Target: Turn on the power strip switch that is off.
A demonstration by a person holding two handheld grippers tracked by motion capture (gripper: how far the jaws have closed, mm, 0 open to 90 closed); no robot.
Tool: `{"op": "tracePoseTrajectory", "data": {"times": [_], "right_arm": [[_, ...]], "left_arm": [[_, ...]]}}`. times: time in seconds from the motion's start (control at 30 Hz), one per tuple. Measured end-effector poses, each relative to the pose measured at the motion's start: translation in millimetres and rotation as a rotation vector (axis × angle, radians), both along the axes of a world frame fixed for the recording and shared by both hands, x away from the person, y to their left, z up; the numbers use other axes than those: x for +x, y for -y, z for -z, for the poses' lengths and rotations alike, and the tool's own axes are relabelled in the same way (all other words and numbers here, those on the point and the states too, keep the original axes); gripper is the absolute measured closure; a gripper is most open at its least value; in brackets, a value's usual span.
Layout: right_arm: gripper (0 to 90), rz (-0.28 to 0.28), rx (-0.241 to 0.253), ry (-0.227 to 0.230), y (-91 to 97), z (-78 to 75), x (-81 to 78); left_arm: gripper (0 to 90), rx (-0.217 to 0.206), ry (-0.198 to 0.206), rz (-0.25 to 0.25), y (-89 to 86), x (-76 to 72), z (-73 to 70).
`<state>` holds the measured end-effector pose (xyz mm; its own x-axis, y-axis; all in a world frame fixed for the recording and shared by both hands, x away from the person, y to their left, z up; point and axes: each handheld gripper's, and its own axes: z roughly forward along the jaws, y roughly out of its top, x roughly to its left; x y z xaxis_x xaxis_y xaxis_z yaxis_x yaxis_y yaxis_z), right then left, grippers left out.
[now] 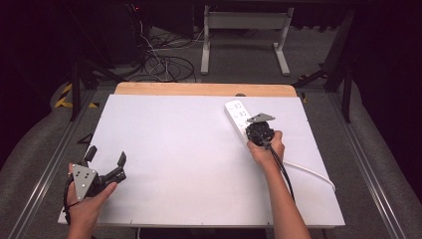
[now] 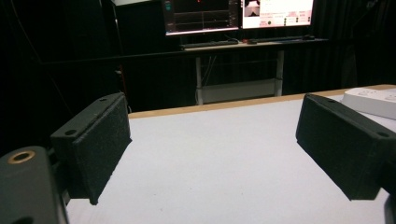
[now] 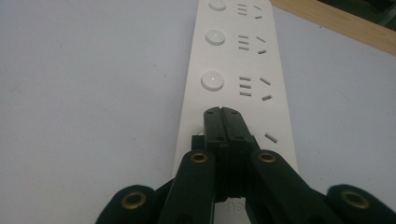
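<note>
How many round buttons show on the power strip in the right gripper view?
3, in a row down the power strip: far, middle, near. The shut right gripper may hide another.

My matt, grainy black jaws meet a smooth white plastic power strip (image 3: 233, 70) on the matt white table (image 1: 189, 149).

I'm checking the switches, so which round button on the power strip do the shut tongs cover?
The hidden one under the right tongs on the power strip, just below the nearest visible round button; three buttons above stay uncovered.
</note>
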<state>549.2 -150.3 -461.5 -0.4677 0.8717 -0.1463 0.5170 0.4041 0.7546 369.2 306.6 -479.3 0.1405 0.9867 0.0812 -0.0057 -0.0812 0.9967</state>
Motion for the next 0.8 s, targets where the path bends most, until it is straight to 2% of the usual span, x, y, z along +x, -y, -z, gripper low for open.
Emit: {"op": "tracePoseTrajectory", "data": {"times": [0.13,0.2,0.37,0.43,0.53,0.7,0.8], "right_arm": [[90.0,-0.001,0.07,0.054,5.0,-0.7,-4.3],[90.0,-0.011,0.079,0.073,7.0,-0.5,-7.4],[90.0,-0.016,0.15,0.095,16.9,-3.6,-15.0],[90.0,-0.018,0.164,0.107,20.7,-4.8,-18.7],[90.0,-0.023,0.218,0.126,27.8,-6.1,-24.6],[90.0,-0.051,0.296,0.21,42.0,-8.5,-46.0],[90.0,-0.046,0.331,0.265,57.7,-9.0,-61.2]], "left_arm": [[10.8,0.013,-0.005,0.011,2.9,1.9,0.7],[10.8,0.014,-0.006,0.013,3.9,2.8,0.8],[10.8,0.022,-0.008,0.023,6.9,3.9,1.1],[10.8,0.024,-0.007,0.025,7.4,3.9,0.9],[10.8,0.027,-0.005,0.03,9.4,3.7,0.3],[10.8,0.032,-0.005,0.036,11.4,4.8,-0.2],[10.8,0.038,-0.008,0.037,12.8,5.7,0.4]]}}
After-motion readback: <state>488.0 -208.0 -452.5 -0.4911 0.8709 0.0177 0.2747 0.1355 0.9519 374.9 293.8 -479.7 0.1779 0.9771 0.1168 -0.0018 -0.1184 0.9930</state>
